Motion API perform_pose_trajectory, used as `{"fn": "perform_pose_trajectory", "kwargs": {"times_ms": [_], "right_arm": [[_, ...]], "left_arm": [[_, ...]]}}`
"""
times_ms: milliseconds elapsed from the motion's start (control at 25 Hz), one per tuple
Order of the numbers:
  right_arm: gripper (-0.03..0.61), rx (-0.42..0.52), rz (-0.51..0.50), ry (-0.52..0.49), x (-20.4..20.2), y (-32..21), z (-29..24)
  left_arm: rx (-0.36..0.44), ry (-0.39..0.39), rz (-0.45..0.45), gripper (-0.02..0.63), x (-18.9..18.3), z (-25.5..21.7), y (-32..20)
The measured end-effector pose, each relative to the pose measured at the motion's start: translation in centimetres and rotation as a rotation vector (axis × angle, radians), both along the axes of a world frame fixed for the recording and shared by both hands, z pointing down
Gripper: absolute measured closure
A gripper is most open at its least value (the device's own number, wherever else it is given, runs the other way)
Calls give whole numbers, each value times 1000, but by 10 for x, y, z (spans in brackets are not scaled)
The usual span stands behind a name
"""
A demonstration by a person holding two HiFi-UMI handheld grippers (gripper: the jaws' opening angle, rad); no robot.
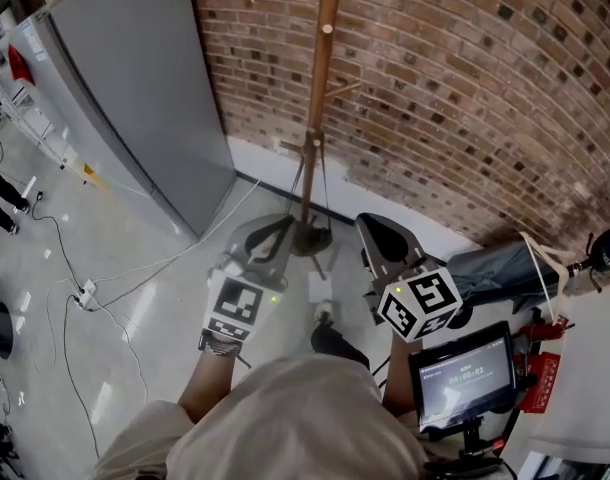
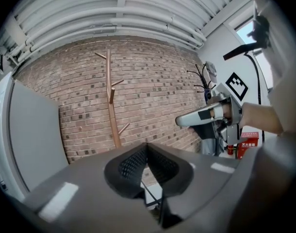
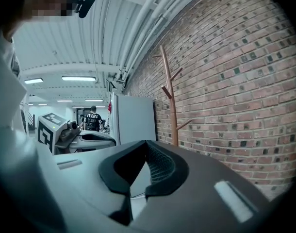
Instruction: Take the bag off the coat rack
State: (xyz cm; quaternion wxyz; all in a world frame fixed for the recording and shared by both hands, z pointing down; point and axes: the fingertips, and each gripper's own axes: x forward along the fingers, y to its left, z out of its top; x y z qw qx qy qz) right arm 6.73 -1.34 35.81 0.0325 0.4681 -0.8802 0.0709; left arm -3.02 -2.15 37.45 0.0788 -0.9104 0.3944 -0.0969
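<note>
The wooden coat rack [image 1: 325,68] stands against the brick wall straight ahead, and its pegs are bare in every view. It also shows as a rack [image 2: 111,110] in the left gripper view and a rack [image 3: 171,101] in the right gripper view. I see no bag on it. My left gripper [image 1: 273,232] is shut and holds nothing, pointing level toward the rack's foot. My right gripper [image 1: 381,230] is beside it, also shut and holding nothing. Close up, the left gripper [image 2: 148,152] and right gripper [image 3: 147,152] each have their pads pressed together.
A tall grey cabinet [image 1: 135,88] stands left of the rack. Cables [image 1: 95,298] trail over the floor at the left. A blue-grey cloth thing with a pale strap [image 1: 500,268] lies at the right, beside a screen on a stand [image 1: 465,373]. A person [image 3: 93,120] stands far off.
</note>
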Motion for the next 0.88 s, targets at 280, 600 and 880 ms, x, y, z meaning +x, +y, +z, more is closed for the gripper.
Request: {"fn": "perform_pose_trajectory", "kwargs": {"times_ms": [280,600,880], "right_arm": [[575,-18,-32,-21,17,-50,9],[575,-57,-57,-27,37,-93,32],[575,-83,-105,-8,46,-130,48]], "left_arm": [[9,-20,-25,614,19,4,-43],[-93,-22,-134,614,10,37,-85],[-119,-33,-182,614,14,50,-116]]}}
